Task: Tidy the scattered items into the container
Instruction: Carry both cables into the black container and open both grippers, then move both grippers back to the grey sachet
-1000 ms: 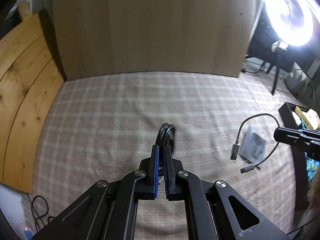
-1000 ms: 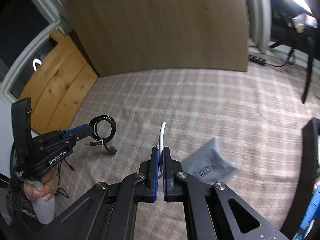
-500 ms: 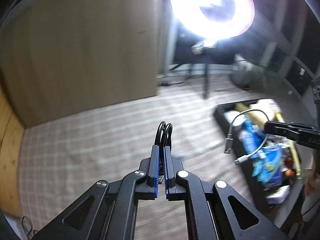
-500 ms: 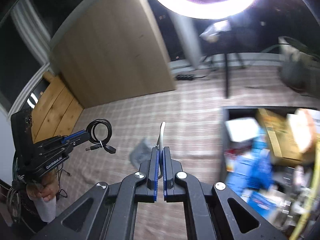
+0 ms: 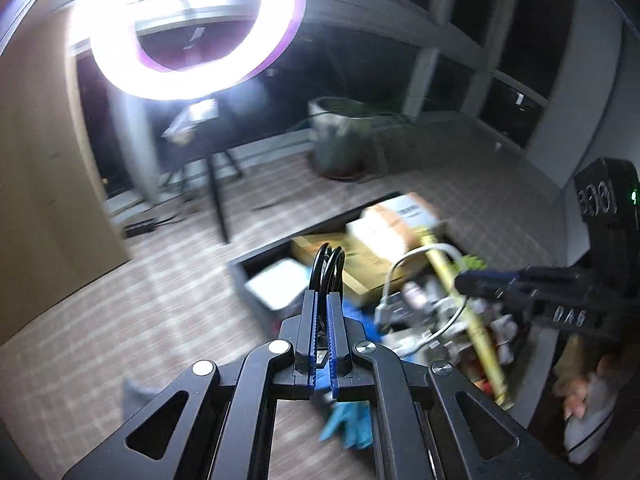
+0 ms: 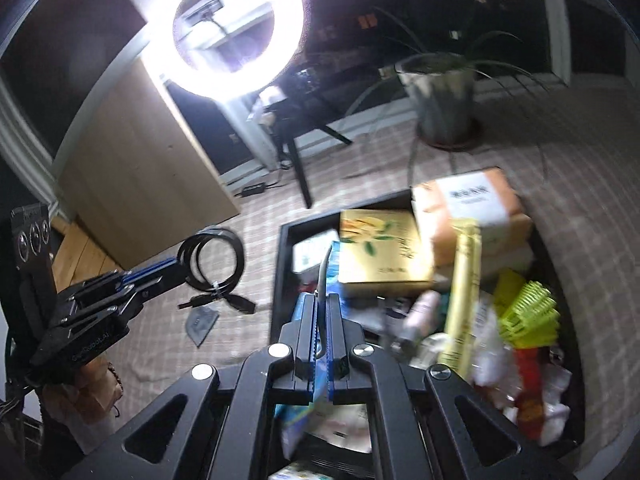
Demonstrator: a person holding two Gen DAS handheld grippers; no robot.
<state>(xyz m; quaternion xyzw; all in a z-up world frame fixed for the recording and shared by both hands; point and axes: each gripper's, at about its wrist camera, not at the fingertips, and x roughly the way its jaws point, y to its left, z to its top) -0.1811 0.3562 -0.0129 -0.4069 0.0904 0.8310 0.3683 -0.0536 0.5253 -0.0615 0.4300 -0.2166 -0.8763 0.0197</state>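
Note:
My left gripper (image 5: 323, 300) is shut on a coiled black cable (image 5: 329, 266), held above the near left corner of the black container (image 5: 256, 258). In the right wrist view the left gripper (image 6: 176, 264) holds that coil (image 6: 212, 260) left of the container (image 6: 280, 264). My right gripper (image 6: 323, 300) is shut on a white USB cable (image 6: 325, 268) over the container. In the left wrist view the right gripper (image 5: 464, 282) dangles the white cable (image 5: 412, 256) over the full container.
The container holds boxes (image 6: 380, 252), a yellow stick pack (image 6: 464, 292), a green clip (image 6: 528, 312) and packets. A grey pouch (image 6: 202, 324) lies on the checked cloth. A ring light on a tripod (image 6: 228, 28), a potted plant (image 6: 444, 92) and a wooden panel (image 6: 152, 172) stand behind.
Both grippers have swung right with their cables, from over the cloth to the container. The right gripper is now over it, the left at its corner.

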